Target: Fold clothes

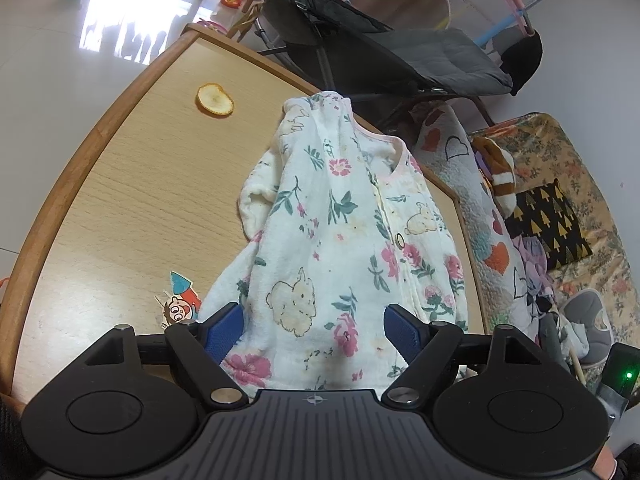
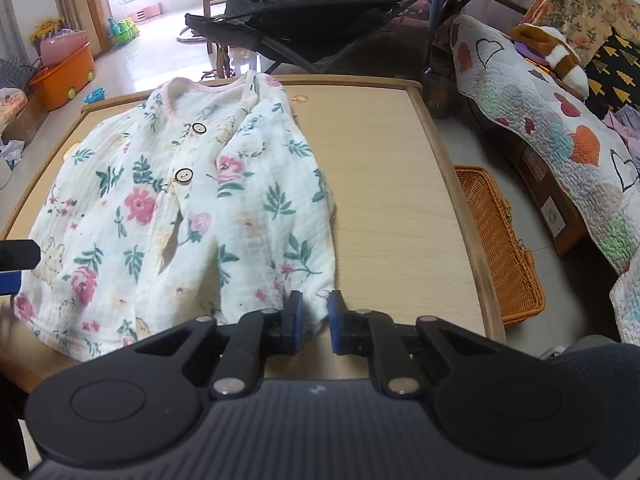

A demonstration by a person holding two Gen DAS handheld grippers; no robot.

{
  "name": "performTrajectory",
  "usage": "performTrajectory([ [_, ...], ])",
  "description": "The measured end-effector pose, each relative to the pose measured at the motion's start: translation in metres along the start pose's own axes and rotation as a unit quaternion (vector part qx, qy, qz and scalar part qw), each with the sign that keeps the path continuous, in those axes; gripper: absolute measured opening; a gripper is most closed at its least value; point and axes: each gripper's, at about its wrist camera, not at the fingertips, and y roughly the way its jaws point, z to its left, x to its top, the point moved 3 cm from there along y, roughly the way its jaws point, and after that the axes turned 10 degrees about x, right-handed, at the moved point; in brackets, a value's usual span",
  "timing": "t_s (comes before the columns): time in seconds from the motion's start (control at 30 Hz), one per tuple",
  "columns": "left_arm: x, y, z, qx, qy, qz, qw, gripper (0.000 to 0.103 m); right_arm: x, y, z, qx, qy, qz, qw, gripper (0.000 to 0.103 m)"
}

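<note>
The floral garment [image 2: 180, 216] was spread on the wooden table [image 2: 384, 184]. Its hem at six o'clock was pinched by the right gripper [image 2: 314, 316]; the left gripper [image 1: 314, 328] was held agape over it.

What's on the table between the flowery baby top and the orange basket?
Nothing: the right wrist view shows only bare table between the flowery top and the orange basket.

Top [image 2: 192, 208]: cream, pink flowers, green leaves, pale yellow animals, pink neck trim, wooden-look buttons. Table [image 2: 384, 184]: light wood grain, darker brown rim. Basket [image 2: 500, 248]: orange wicker. Quilt [image 2: 560, 120]: white, coloured hearts. Cushion [image 1: 548, 224]: black, gold trees. Peel [image 1: 215, 99]: orange rim, pale centre. Pads [image 1: 224, 330]: blue. Bin [image 2: 66, 74]: orange.
</note>
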Motion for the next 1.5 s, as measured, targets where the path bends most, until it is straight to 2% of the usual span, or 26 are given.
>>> performTrajectory([
  [0.83, 0.006, 0.006, 0.001, -0.011, -0.008, -0.001, 0.9999, 0.083, -0.003, 0.0, 0.0, -0.004, -0.003, -0.004, 1.0, 0.012],
  [0.93, 0.005, 0.006, 0.001, -0.011, -0.006, -0.003, 0.9999, 0.083, -0.002, -0.001, 0.001, 0.0, -0.001, 0.0, 1.0, 0.006],
  [1.03, 0.005, 0.006, 0.001, -0.011, -0.002, -0.003, 0.9999, 0.083, 0.0, -0.002, 0.001, 0.002, 0.004, 0.005, 1.0, 0.004],
  [1.5, 0.005, 0.005, -0.002, -0.012, -0.009, -0.003, 0.9999, 0.083, 0.057, -0.052, -0.028, -0.055, -0.06, -0.063, 0.995, 0.004],
])
